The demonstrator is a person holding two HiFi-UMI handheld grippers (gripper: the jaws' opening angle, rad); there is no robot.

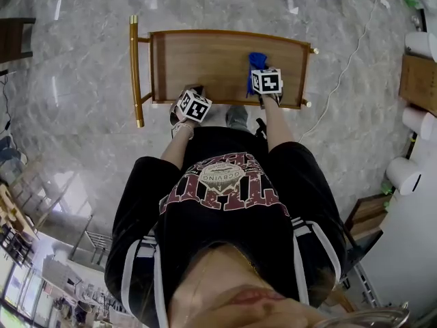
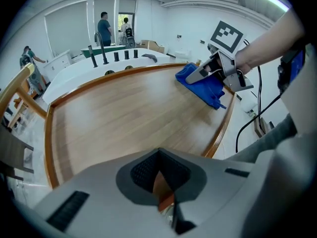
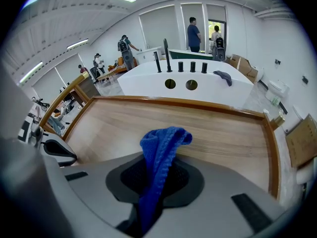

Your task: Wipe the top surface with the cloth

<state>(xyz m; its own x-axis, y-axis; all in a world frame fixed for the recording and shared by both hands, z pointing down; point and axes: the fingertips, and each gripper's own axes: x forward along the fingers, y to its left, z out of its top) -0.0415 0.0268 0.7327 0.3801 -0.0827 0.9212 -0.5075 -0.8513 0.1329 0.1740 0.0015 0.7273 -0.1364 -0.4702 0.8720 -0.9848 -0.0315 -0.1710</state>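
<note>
The top surface is a wooden tray (image 1: 212, 63) with a raised brown rim, standing just in front of me. My right gripper (image 1: 261, 86) is over its near right part, shut on a blue cloth (image 1: 256, 63) that lies on the wood. In the right gripper view the cloth (image 3: 161, 152) bunches up out of the shut jaws (image 3: 156, 182). The left gripper view shows the same cloth (image 2: 203, 86) pressed on the wood under the right gripper (image 2: 200, 76). At the tray's near left rim my left gripper (image 1: 190, 96) is shut, with a sliver of the brown rim (image 2: 163, 187) between its jaws.
A brass handle bar (image 1: 134, 70) runs along the tray's left end. A white cable (image 1: 341, 74) trails over the grey marble floor on the right, near a cardboard box (image 1: 418, 80). Beyond the tray stands a white counter (image 3: 188, 78) with black taps, and people stand behind it.
</note>
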